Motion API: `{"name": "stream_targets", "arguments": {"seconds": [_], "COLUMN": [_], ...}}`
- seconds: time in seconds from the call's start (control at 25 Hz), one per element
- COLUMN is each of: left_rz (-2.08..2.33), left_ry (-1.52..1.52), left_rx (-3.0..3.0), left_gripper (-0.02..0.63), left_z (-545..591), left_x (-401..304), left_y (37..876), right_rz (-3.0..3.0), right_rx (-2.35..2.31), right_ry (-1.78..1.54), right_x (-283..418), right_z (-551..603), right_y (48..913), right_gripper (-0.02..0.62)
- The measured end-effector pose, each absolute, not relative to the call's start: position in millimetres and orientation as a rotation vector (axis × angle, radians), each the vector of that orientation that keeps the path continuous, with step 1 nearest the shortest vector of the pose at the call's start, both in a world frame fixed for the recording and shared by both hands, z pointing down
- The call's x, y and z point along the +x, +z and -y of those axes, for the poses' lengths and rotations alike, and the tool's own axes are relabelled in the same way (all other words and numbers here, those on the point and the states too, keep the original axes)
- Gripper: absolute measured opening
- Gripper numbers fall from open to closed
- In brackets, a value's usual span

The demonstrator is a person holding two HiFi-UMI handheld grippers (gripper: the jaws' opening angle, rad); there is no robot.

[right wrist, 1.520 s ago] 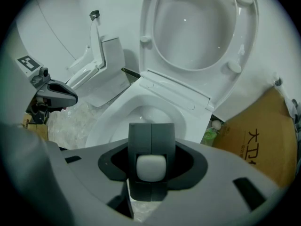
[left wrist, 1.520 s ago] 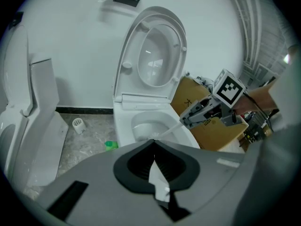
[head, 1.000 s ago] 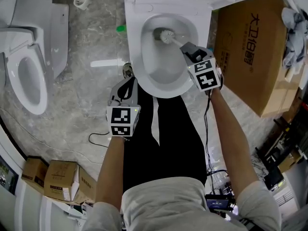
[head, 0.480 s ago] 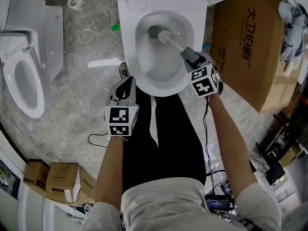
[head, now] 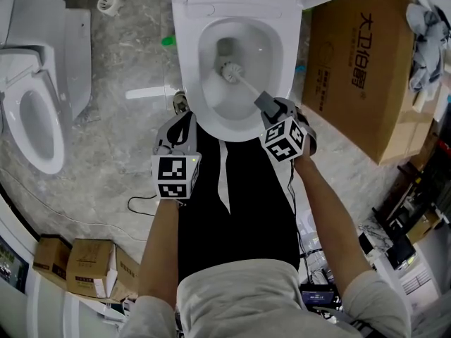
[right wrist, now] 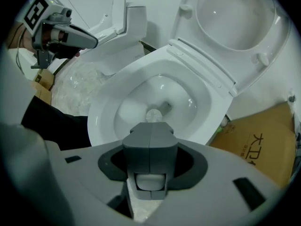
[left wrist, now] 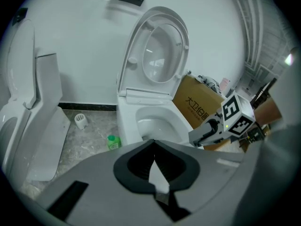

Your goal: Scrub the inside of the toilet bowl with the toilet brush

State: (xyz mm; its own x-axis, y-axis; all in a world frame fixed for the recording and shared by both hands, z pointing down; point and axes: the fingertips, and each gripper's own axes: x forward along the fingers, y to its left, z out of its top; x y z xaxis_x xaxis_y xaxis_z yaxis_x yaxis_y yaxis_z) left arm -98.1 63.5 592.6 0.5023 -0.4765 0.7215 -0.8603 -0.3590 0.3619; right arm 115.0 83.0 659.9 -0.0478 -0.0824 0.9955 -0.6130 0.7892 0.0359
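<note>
The white toilet bowl (head: 189, 83) stands open in the middle of the head view, its seat and lid raised. My right gripper (head: 266, 104) hovers over the bowl's near right rim, shut on the white handle (head: 246, 86) of the toilet brush. The brush head (head: 229, 70) rests against the inner wall, just in front of the drain. In the right gripper view the brush head (right wrist: 153, 115) shows beyond the shut jaws (right wrist: 149, 135), inside the bowl (right wrist: 101, 112). My left gripper (head: 184, 118) hangs by the bowl's near left edge, shut and holding nothing (left wrist: 154, 147).
A second toilet (head: 35, 111) stands at the left. A large cardboard box (head: 359, 62) crowds the bowl's right side. A green bottle (head: 168, 41) and a white cup (head: 107, 3) sit on the marble floor. Small boxes (head: 77, 263) and a cable (head: 141, 203) lie near left.
The brush head has slid from the drain at the back of the bowl toward the near side. My right gripper has drawn back and left with it. The left gripper has barely moved.
</note>
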Motion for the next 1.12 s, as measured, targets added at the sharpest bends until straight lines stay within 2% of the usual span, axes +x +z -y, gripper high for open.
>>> {"name": "stream_targets", "arguments": {"seconds": [0.68, 1.12], "left_rz": [1.141, 1.164], "left_ry": [0.633, 0.634], "left_rx": [1.979, 1.96], "left_gripper": [0.009, 0.009], "left_z": [-43, -30], "left_x": [-138, -159], "left_y": [593, 595], "right_rz": [1.654, 1.685], "right_rx": [0.589, 0.646], "right_ry": [0.434, 0.414], "right_x": [43, 32], "right_z": [-45, 16], "right_y": [646, 644], "right_gripper": [0.169, 0.169]}}
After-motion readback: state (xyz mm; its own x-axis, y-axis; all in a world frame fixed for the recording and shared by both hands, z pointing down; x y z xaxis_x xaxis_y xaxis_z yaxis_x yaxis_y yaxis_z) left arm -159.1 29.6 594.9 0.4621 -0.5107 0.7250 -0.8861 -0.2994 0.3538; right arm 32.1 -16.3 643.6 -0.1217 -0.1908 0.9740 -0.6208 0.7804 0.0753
